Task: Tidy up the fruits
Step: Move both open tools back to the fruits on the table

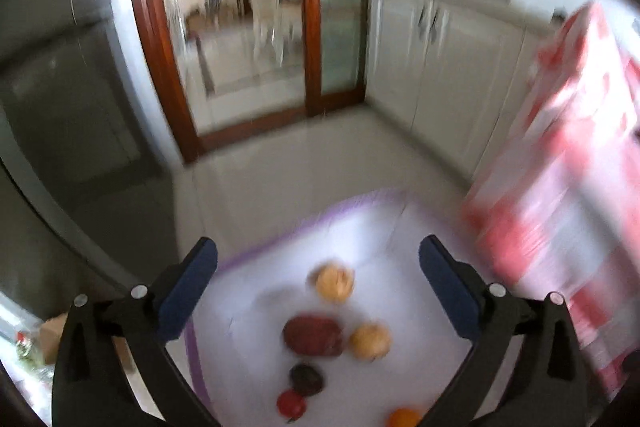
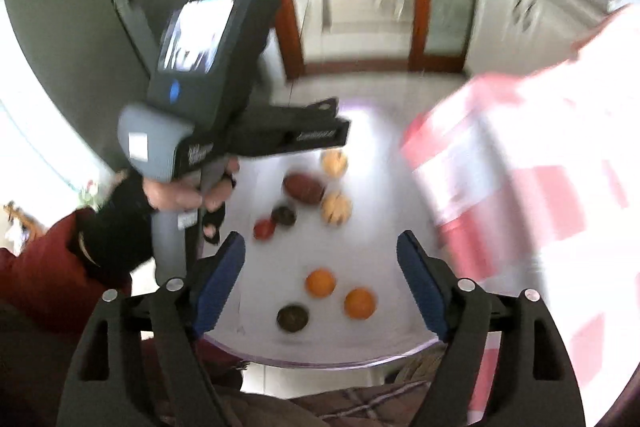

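Several fruits lie on a white table (image 2: 372, 131) with a purple rim. In the right wrist view: two pale yellow fruits (image 2: 334, 163), a dark red mango (image 2: 304, 187), a dark round fruit (image 2: 284, 215), a red fruit (image 2: 264, 229), two oranges (image 2: 320, 282) (image 2: 360, 303) and another dark fruit (image 2: 292, 317). My right gripper (image 2: 320, 287) is open and empty above the near oranges. My left gripper (image 1: 318, 291) is open and empty above the mango (image 1: 314, 335) and the yellow fruits (image 1: 335, 282). The left device (image 2: 224, 79) also shows in the right wrist view, held in a gloved hand.
A large red and white box (image 1: 568, 195) stands at the table's right side, also in the right wrist view (image 2: 520, 187). A grey fridge (image 1: 60, 99) is at left. A wood-framed glass door (image 1: 256, 27) and white cabinets (image 1: 440, 59) lie beyond the tiled floor.
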`<state>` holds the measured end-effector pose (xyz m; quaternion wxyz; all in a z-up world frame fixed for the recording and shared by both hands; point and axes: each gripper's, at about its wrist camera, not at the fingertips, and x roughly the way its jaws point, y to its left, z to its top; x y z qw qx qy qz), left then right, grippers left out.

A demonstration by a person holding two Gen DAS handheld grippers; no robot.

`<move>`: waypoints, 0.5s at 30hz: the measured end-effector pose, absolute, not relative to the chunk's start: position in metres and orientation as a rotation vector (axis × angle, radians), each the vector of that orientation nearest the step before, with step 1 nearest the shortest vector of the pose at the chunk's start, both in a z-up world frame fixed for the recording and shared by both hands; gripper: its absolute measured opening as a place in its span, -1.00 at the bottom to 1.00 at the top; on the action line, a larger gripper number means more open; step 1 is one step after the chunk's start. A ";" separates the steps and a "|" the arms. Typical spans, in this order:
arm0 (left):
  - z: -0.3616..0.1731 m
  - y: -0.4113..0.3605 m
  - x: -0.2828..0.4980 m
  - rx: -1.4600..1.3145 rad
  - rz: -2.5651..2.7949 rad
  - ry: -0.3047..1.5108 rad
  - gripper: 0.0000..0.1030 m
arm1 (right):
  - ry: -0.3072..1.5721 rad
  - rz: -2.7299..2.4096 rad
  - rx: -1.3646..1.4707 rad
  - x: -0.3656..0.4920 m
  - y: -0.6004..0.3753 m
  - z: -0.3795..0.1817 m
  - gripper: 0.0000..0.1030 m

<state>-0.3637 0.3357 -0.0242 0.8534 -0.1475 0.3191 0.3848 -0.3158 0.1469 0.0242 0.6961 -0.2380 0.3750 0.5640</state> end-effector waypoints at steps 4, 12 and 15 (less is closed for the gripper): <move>0.036 0.299 -0.337 -0.278 0.669 0.531 0.97 | 0.672 1.124 -0.413 -0.286 0.093 0.069 0.69; 0.081 0.172 -0.204 -0.110 0.376 0.631 0.97 | 0.582 0.659 -0.194 -0.191 -0.051 0.098 0.69; 0.069 0.113 -0.135 -0.092 0.211 0.713 0.97 | 0.626 0.498 -0.105 -0.144 -0.105 0.089 0.69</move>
